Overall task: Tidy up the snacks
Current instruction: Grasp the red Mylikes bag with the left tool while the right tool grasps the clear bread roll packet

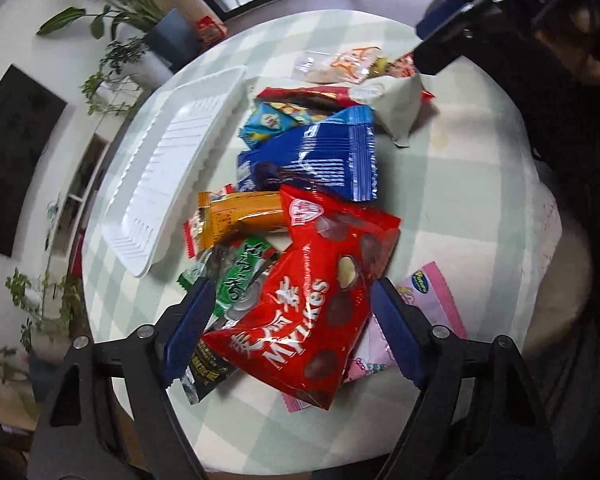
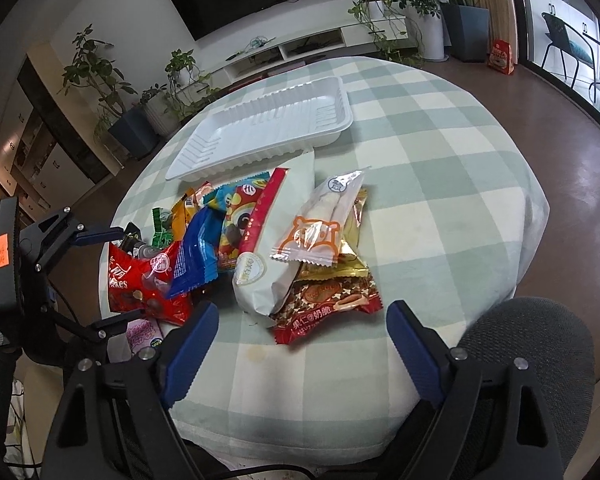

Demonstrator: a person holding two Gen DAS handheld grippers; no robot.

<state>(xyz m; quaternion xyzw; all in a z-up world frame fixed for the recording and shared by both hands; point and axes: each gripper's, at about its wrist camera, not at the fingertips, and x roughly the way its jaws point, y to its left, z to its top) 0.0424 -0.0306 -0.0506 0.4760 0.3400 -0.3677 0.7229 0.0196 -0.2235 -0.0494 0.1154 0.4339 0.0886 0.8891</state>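
The left tool (image 1: 288, 332) is hanging over the near end of the snack pile with its blue fingers (image 1: 188, 332) spread, and the red chocolate bag (image 1: 312, 300) is lying between them. The pads are not pressing on the bag, though how close the tips sit to its edges is hard to judge. Under that bag, toward the tool's left finger, a green packet (image 1: 240, 280) and a dark packet (image 1: 204, 364) are poking out; toward its right finger a pink packet (image 1: 432, 300) is lying flat on the bench (image 1: 460, 208). Ahead of the tool an orange bar (image 1: 244, 212) and a blue bag (image 1: 320, 156) are resting on the pile, and further ahead and to the left the white tray (image 1: 148, 184) is sitting empty on the checked cloth.

The right tool (image 2: 302, 340) is also standing spread, holding nothing, with bare cloth between its fingers. Just ahead of it a red-and-brown nut packet (image 2: 328, 304) is lying nearest, partly covered by a white bag (image 2: 268, 276), and a clear-wrapped pastry with an orange bear (image 2: 320, 232) is lying on top of both. The tray (image 2: 260, 136) is sitting well ahead of this tool, beyond the pile. The left tool (image 2: 112, 276) is showing far off to its left, straddling the red bag (image 2: 148, 284).
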